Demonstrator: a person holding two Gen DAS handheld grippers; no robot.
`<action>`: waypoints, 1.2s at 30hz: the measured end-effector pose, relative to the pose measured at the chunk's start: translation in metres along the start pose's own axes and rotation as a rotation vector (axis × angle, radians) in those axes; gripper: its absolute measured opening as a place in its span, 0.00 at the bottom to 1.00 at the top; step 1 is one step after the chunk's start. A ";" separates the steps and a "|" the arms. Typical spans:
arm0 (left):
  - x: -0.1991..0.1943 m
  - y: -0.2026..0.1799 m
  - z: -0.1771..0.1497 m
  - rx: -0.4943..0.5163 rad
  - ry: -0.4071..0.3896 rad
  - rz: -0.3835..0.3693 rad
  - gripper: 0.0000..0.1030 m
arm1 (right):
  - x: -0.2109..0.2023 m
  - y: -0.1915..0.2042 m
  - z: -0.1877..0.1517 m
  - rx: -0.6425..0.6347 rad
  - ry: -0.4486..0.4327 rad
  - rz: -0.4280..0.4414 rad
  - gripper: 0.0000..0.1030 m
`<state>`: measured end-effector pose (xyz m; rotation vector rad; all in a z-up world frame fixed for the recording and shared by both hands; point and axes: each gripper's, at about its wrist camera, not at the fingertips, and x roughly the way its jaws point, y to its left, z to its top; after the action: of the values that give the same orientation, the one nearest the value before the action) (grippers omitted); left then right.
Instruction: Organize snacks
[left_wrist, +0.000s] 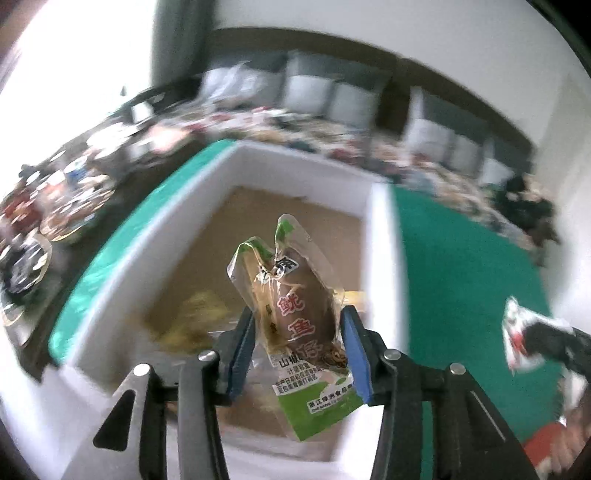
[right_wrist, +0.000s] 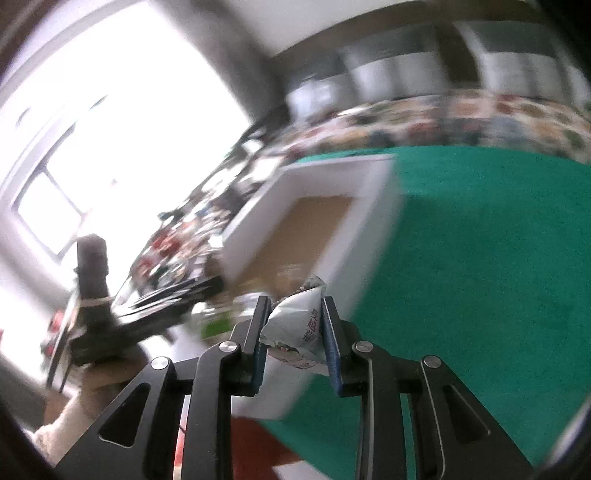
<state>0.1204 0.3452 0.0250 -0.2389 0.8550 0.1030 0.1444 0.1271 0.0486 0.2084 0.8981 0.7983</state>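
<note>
Left gripper (left_wrist: 297, 332) clamps squid pack (left_wrist: 295, 314), held above white box (left_wrist: 221, 173). Right gripper (right_wrist: 295, 325) pinches silver pack (right_wrist: 299, 325) beside box rim (right_wrist: 332, 162). Judgement: centre each pack over brown floor, lower inside walls, release 1 at a time; avoid yellow pack (left_wrist: 195, 317).

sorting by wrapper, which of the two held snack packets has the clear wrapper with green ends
The snack pack in the left gripper: clear, brown contents, green ends, red characters. The packet in the right gripper is opaque silver-white.
</note>
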 end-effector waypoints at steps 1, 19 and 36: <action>0.003 0.013 -0.003 -0.013 0.003 0.028 0.43 | 0.012 0.010 0.001 -0.015 0.020 0.006 0.28; -0.064 0.024 -0.043 -0.009 -0.207 0.366 1.00 | 0.051 0.058 -0.007 -0.290 0.051 -0.252 0.86; -0.079 0.025 -0.044 -0.049 -0.197 0.370 1.00 | 0.057 0.065 -0.020 -0.306 0.099 -0.316 0.86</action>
<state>0.0320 0.3586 0.0532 -0.1114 0.6929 0.4855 0.1154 0.2097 0.0322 -0.2383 0.8621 0.6439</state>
